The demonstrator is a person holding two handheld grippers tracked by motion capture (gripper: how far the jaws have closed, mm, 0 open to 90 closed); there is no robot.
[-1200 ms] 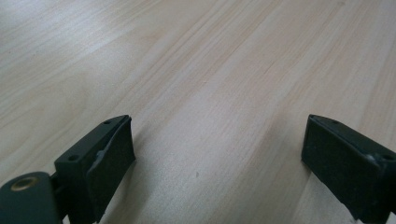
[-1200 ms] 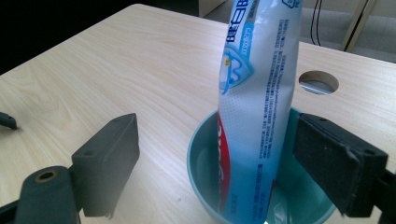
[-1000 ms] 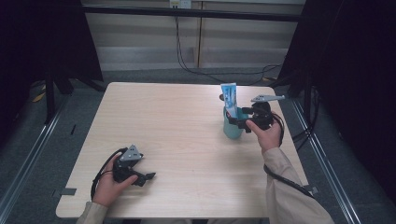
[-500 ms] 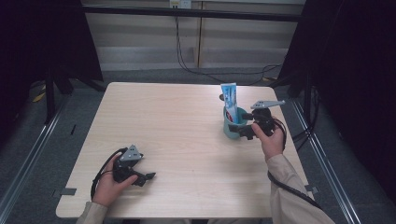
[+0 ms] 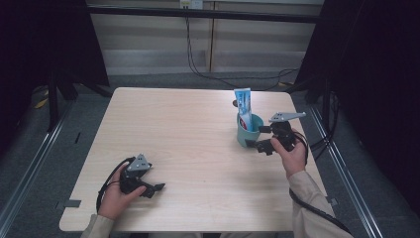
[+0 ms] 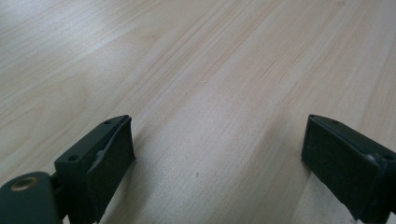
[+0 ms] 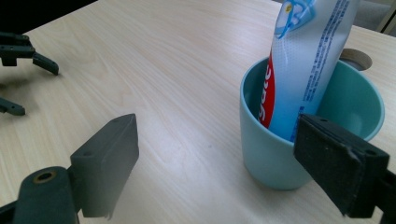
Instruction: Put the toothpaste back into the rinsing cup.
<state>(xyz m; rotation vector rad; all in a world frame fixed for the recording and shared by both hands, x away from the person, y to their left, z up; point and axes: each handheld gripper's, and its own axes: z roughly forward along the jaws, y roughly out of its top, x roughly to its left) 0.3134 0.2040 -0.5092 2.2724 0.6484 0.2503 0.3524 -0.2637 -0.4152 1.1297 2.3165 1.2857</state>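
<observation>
A teal cup [image 5: 247, 133] stands on the right side of the wooden table [image 5: 193, 129], with a white, blue and red toothpaste tube [image 5: 243, 106] upright inside it. My right gripper [image 5: 258, 137] is just to the cup's right, open, its jaws pointing at the cup without gripping it. In the right gripper view the cup [image 7: 271, 158] and tube [image 7: 308, 60] sit ahead of the right jaw, and the right gripper [image 7: 215, 163] spans bare table. My left gripper [image 5: 154, 179] rests open near the front left edge. In its own view the left gripper [image 6: 217, 158] holds nothing.
A small round disc or hole [image 7: 356, 58] lies on the table just behind the cup. The left gripper [image 7: 23, 51] shows far off across the table. Metal rails and cables run along the floor on both sides of the table.
My right gripper has drawn back a little from the cup toward the near right, leaving the cup standing on its own. The left gripper has not moved.
</observation>
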